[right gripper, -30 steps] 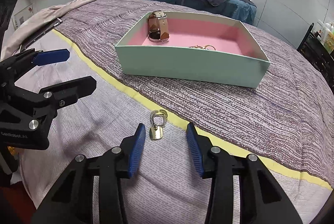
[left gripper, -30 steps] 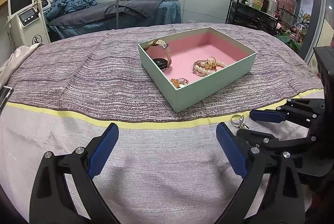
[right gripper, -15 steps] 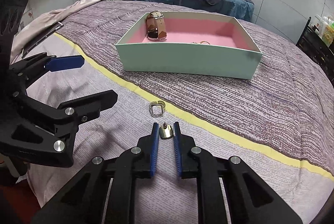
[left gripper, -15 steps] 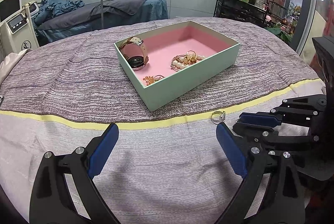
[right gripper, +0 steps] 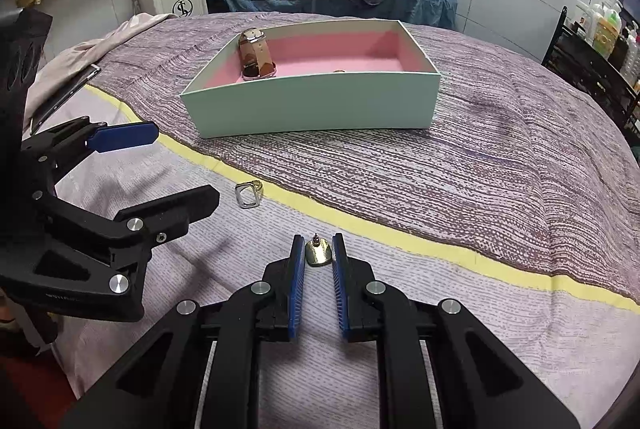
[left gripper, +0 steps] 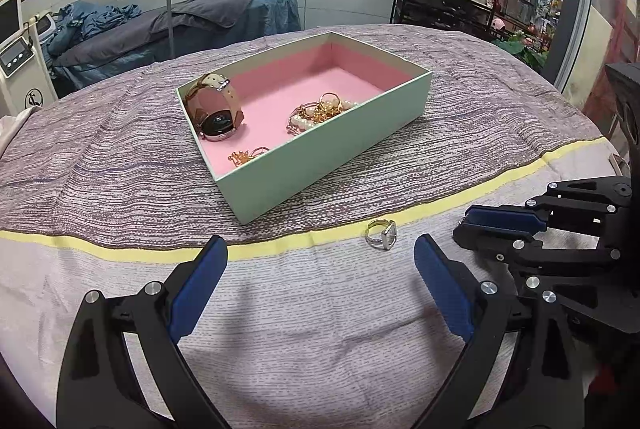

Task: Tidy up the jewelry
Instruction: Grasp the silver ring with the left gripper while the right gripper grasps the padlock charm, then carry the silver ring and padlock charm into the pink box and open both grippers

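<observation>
The right tool (right gripper: 317, 256) had clenched a gold earring (right gripper: 318, 253) near the box (right gripper: 312, 105), short of the yellow stripe. The left tool (left gripper: 320, 265) stood released. A ring (left gripper: 382, 234) lay on the stripe before the box.

You have a bed (left gripper: 120, 181) covered by a purple-striped spread that turns pale past a yellow band toward the near edge. A mint green box (left gripper: 328, 157) sits mid-bed on the striped part. A silver ring (left gripper: 382, 235) lies on the yellow band.
</observation>
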`<state>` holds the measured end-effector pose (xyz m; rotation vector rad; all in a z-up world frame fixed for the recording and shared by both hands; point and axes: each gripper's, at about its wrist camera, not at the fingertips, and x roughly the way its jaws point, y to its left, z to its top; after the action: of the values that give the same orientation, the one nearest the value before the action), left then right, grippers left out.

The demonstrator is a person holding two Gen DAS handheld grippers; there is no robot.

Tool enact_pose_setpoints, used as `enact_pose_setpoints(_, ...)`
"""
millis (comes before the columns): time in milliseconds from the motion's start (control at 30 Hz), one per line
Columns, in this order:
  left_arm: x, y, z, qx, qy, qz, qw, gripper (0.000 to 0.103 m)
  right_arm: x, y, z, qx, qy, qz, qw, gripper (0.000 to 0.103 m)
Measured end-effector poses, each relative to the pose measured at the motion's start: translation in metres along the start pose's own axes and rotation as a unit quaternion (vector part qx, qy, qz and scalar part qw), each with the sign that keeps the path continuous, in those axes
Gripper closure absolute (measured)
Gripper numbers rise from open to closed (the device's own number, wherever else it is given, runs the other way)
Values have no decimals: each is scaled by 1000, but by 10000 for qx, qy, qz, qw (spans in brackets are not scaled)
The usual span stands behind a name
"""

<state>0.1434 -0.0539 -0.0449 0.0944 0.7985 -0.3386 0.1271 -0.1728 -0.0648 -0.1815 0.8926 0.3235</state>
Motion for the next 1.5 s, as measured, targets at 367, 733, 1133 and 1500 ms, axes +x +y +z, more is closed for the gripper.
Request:
enact_pose_setpoints(367, 20, -17, 8, 195, 223, -277, 9992, 50, -1, -2, -1, 50, -28, 49, 10000, 90)
enact_pose_setpoints(733, 28, -21, 8, 249, 303, -498, 9980, 82, -1, -5, -1, 117, -44, 108, 9999, 90)
enact_pose_setpoints(1133, 0, -4, 8, 129, 69, -386, 9991, 82, -6, -4, 4, 136, -168, 230, 9995, 90)
enact_pose_setpoints(1500, -12, 17, 32, 71, -175, -178, 9997, 82, -14, 4, 36, -119, -492, 346, 9981, 90)
